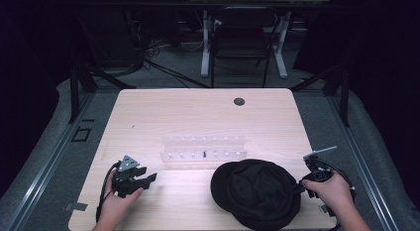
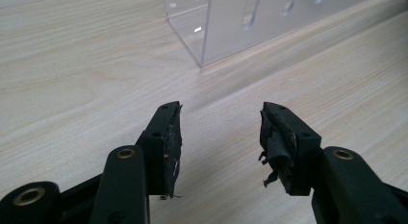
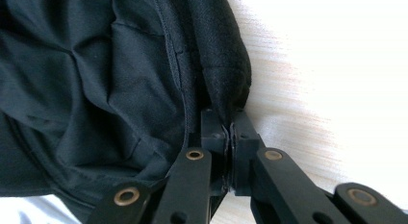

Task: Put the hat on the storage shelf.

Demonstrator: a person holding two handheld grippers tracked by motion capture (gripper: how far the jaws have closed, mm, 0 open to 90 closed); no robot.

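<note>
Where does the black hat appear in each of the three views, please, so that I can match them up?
High view: the black hat lies at the table's near edge, right of centre.
Left gripper view: I cannot make it out there.
Right gripper view: the hat covers the left and centre, its rim pinched in the right tool.
Shared landmark: the light wooden table.

Bare surface [image 1: 163, 117] lies open behind and left; the clear rack [image 1: 203, 151] and black hat [image 1: 257, 194] block the middle.

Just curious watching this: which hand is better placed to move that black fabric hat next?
The right gripper: its jaws are pinched on the black fabric hat's edge. The left gripper is open over bare wooden table, apart from it.
</note>
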